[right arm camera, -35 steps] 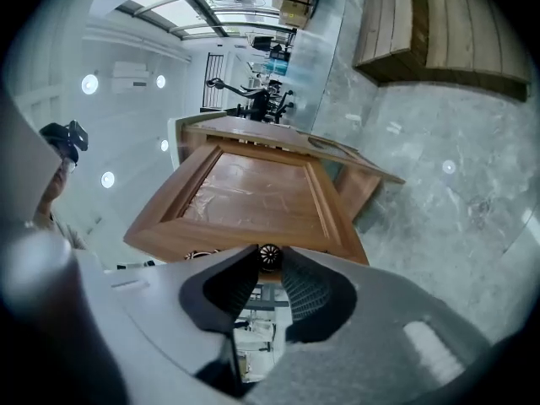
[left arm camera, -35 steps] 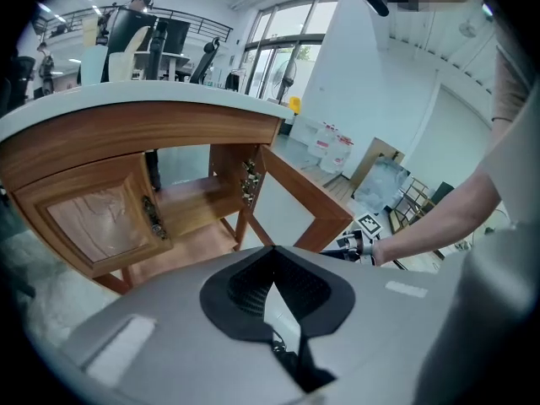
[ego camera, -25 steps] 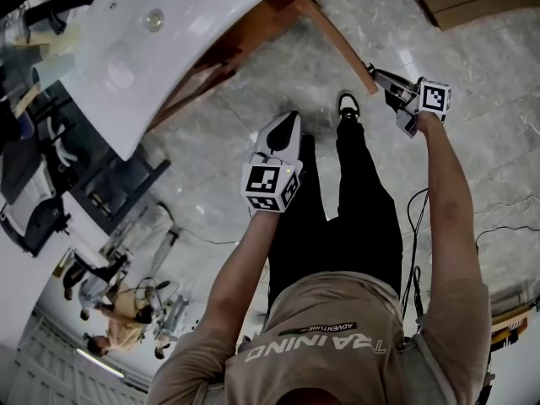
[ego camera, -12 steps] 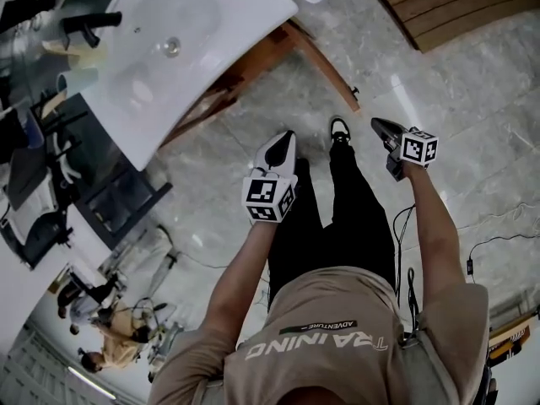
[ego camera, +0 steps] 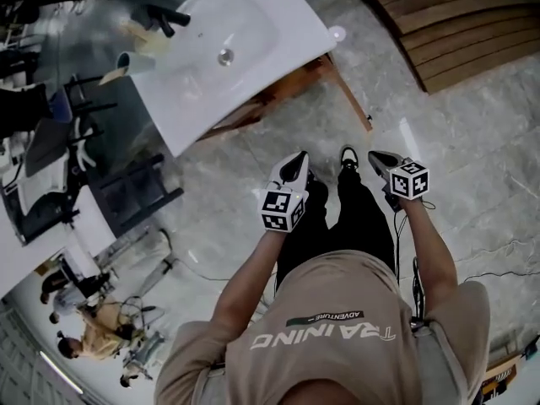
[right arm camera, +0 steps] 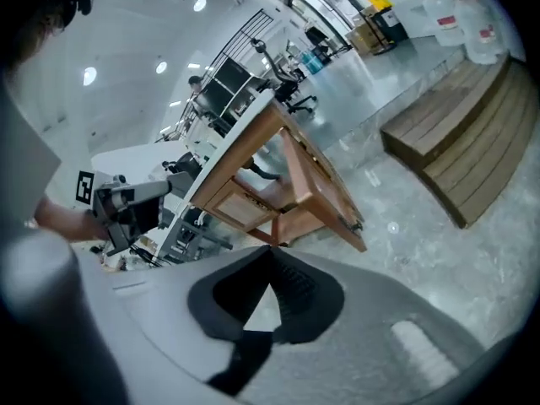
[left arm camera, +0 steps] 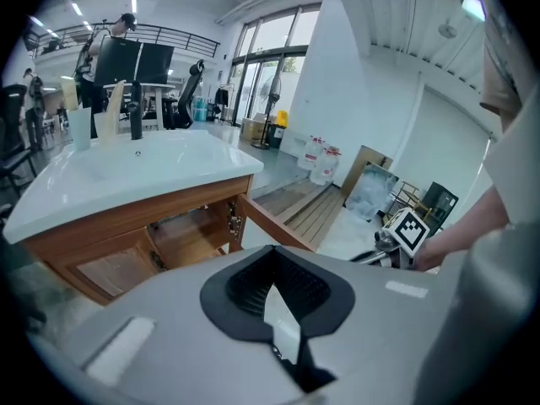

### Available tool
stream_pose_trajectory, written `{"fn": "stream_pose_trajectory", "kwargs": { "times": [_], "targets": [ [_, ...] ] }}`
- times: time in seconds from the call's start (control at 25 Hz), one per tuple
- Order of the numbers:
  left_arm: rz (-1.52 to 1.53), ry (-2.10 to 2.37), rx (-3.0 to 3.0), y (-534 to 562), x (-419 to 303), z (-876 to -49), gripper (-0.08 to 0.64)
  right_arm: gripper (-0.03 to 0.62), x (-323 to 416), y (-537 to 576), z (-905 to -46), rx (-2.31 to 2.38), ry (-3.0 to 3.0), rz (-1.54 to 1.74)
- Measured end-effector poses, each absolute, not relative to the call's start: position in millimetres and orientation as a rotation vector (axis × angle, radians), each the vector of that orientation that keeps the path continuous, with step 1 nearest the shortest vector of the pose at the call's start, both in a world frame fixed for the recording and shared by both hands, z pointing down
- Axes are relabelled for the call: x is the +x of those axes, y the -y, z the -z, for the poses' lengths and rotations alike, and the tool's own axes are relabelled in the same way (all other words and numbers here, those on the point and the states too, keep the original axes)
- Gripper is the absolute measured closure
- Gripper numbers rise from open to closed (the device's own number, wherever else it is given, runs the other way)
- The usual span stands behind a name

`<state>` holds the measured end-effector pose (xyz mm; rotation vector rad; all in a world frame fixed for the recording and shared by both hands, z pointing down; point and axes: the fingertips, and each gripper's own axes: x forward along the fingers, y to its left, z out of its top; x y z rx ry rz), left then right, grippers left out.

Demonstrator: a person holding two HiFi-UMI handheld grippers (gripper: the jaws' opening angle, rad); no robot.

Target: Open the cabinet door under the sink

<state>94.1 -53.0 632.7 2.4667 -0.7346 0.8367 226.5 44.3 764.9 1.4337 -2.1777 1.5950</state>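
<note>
Head view looks steeply down; both gripper views face the cabinet [left arm camera: 126, 222].

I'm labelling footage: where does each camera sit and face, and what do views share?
Head view: on the person's head, facing steeply down at the sink; shows arms, legs.
Left gripper view: on the left gripper, facing the cabinet; shows shut jaws, right gripper.
Right gripper view: on that gripper, facing the cabinet door; shows left gripper.
All share the cabinet door.
</note>
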Motion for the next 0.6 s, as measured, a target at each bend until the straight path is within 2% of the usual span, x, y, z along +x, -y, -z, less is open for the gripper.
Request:
{"fn": "stream_pose_trajectory", "kwargs": {
  "times": [0.28, 0.6],
  "targets": [
    [-0.752, 0.829, 2.494, 68, 68, -595, 0.543, 0.591, 162, -1, -682, 1.202, 2.367, -1.45],
    [-0.644, 0.943, 2.485, 76, 17, -559, 0.543, 0.591, 104, 46, -595, 1.042, 2.447, -0.99]
  ]
}}
